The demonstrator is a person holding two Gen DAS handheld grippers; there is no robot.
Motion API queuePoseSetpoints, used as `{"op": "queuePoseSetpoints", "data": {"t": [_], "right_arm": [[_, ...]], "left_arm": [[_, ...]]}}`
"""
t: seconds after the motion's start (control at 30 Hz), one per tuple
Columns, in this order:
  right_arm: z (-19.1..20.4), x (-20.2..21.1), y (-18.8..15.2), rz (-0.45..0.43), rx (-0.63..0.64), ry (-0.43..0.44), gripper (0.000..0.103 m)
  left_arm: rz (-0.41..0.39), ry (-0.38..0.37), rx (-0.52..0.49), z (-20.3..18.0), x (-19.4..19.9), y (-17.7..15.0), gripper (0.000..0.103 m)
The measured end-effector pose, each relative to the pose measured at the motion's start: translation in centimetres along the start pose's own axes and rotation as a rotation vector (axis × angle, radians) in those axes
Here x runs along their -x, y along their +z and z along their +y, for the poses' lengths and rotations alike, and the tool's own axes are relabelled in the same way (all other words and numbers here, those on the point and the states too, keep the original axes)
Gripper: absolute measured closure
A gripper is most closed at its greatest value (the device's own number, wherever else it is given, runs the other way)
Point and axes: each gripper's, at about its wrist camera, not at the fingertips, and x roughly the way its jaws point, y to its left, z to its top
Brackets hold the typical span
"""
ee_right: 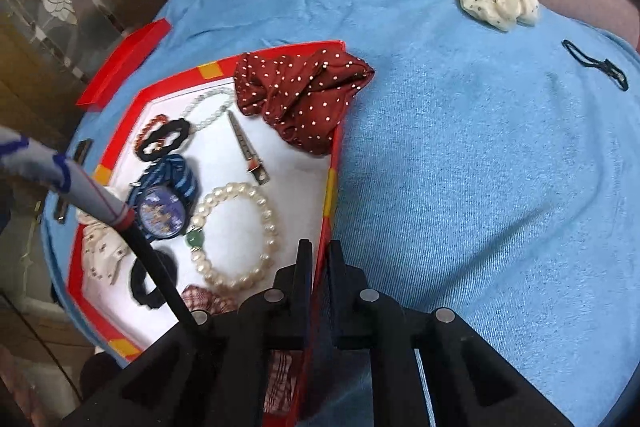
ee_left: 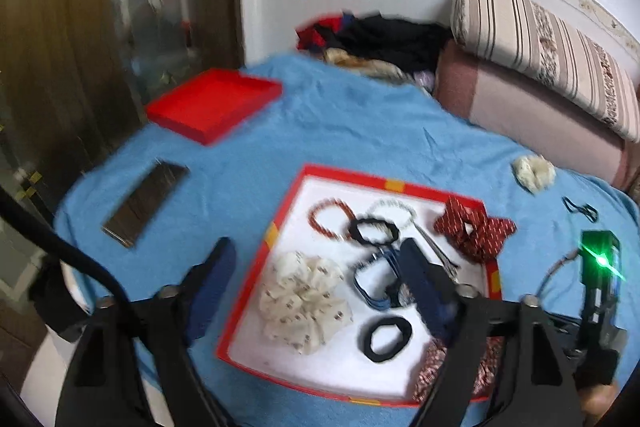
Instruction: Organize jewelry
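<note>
A red-rimmed white tray (ee_left: 344, 174) lies on the blue cloth. It holds a cream scrunchie (ee_left: 302, 301), a black hair tie (ee_left: 386, 339), a red bead bracelet (ee_left: 330, 219), a pearl bracelet (ee_right: 236, 235), a blue watch (ee_right: 164, 213), a hair clip (ee_right: 248, 149) and a red dotted scrunchie (ee_right: 300, 95) over its rim. My left gripper (ee_left: 320, 267) is open above the tray. My right gripper (ee_right: 320, 259) is shut on the tray's right rim (ee_right: 330, 195).
A red box lid (ee_left: 214, 103) and a dark phone (ee_left: 146, 203) lie on the cloth to the left. A cream scrunchie (ee_right: 498, 3) and a thin black hair tie (ee_right: 596, 65) lie on the cloth to the right. Pillows (ee_left: 540, 67) and clothes (ee_left: 380, 39) sit behind.
</note>
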Motion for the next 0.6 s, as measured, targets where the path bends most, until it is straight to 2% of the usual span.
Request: {"op": "queuePoseSetpoints", "data": {"t": [0.07, 0.13, 0.23, 0.33, 0.43, 0.6], "right_arm": [[-0.3, 1.8, -0.7, -0.036, 0.018, -0.005, 0.089], [-0.6, 3.5, -1.2, -0.068, 0.037, -0.023, 0.078], [-0.7, 6.1, -2.2, -0.119, 0.051, -0.048, 0.061], [-1.0, 8.5, -3.4, -0.164, 0.065, -0.072, 0.051], [-1.0, 9.9, -4.5, -0.195, 0.086, -0.100, 0.045], [-0.6, 11.1, -6.0, -0.212, 0.099, -0.145, 0.043]], "left_arm": [[-0.069, 0.044, -0.001, -0.2, 1.6, 0.0, 0.007], [-0.118, 0.078, 0.000, -0.4, 2.9, 0.1, 0.003], [-0.160, 0.072, 0.022, -0.7, 4.9, 0.2, 0.002], [-0.143, 0.045, 0.037, -1.2, 5.9, -0.1, 0.001], [-0.114, 0.022, 0.013, -2.2, 6.5, -0.8, 0.001], [-0.064, 0.009, -0.025, -3.3, 7.1, -2.5, 0.001]]}}
